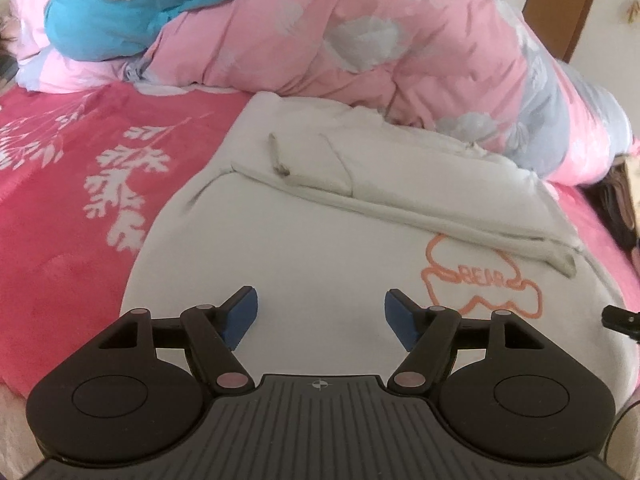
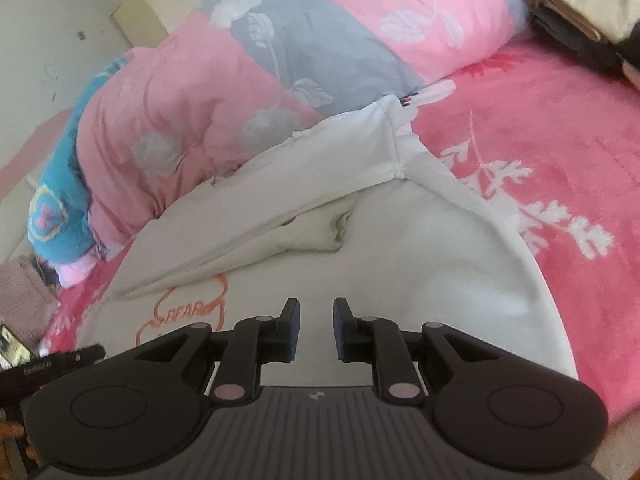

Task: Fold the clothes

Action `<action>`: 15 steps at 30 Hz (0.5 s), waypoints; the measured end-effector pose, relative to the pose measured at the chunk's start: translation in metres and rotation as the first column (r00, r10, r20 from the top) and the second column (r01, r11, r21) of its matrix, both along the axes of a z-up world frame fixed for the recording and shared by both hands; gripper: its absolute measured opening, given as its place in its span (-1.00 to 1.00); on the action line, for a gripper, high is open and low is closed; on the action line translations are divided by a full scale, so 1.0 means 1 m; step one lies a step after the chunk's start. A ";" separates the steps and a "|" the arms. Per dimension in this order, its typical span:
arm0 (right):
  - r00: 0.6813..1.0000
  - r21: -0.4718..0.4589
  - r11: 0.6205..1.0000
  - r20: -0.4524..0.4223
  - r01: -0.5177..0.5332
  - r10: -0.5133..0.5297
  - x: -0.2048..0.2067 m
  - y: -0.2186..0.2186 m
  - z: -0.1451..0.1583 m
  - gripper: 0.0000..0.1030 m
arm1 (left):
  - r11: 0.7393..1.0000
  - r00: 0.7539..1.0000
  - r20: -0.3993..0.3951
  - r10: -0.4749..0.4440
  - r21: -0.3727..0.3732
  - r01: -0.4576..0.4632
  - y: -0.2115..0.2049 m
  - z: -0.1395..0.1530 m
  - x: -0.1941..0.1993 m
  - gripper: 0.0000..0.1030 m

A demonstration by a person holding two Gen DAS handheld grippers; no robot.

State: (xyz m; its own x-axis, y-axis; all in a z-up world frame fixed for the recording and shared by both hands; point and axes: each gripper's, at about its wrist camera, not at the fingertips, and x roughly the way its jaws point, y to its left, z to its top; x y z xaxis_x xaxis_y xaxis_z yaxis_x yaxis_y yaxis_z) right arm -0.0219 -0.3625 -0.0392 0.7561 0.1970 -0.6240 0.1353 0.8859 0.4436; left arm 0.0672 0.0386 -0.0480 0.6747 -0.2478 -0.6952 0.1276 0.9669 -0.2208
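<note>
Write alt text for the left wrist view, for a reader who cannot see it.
The left gripper hovers open and empty over a white garment with an orange outline print, one sleeve folded across it. It lies on a pink leaf-patterned bedspread, a bunched pink-and-grey duvet behind.

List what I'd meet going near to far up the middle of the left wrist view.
Left gripper, open over the cloth → white sweatshirt → its folded-over sleeve → pink floral quilt bunched behind it.
</note>
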 end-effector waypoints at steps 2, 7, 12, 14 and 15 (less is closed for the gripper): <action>1.000 -0.046 0.999 -0.009 -0.014 0.014 -0.006 0.008 -0.001 -0.57 | 1.000 1.000 0.002 -0.004 0.010 0.004 -0.001 -0.001 -0.004 0.40; 0.999 -0.108 0.994 -0.032 -0.035 0.032 -0.021 0.021 -0.010 -0.52 | 0.999 1.000 0.010 -0.022 0.042 0.022 -0.006 -0.005 -0.017 0.59; 0.999 -0.165 0.985 -0.021 -0.046 0.043 -0.046 0.035 -0.009 -0.39 | 0.992 0.996 0.047 -0.080 0.106 0.075 -0.016 -0.012 -0.039 0.87; 0.998 -0.189 0.981 -0.027 -0.053 0.049 -0.058 0.041 -0.009 -0.37 | 0.985 0.992 0.060 -0.109 0.140 0.100 -0.021 -0.014 -0.046 0.92; 0.998 -0.200 0.978 -0.030 -0.057 0.052 -0.065 0.044 -0.008 -0.34 | 0.983 0.991 0.067 -0.114 0.150 0.103 -0.022 -0.016 -0.049 0.94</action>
State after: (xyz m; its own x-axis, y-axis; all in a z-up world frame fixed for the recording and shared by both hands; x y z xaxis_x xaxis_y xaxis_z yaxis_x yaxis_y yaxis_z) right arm -0.0865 -0.3183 -0.0477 0.7320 0.1062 -0.6730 0.0929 0.9630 0.2530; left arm 0.0185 0.0168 -0.0636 0.7007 -0.2224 -0.6779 0.2447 0.9675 -0.0645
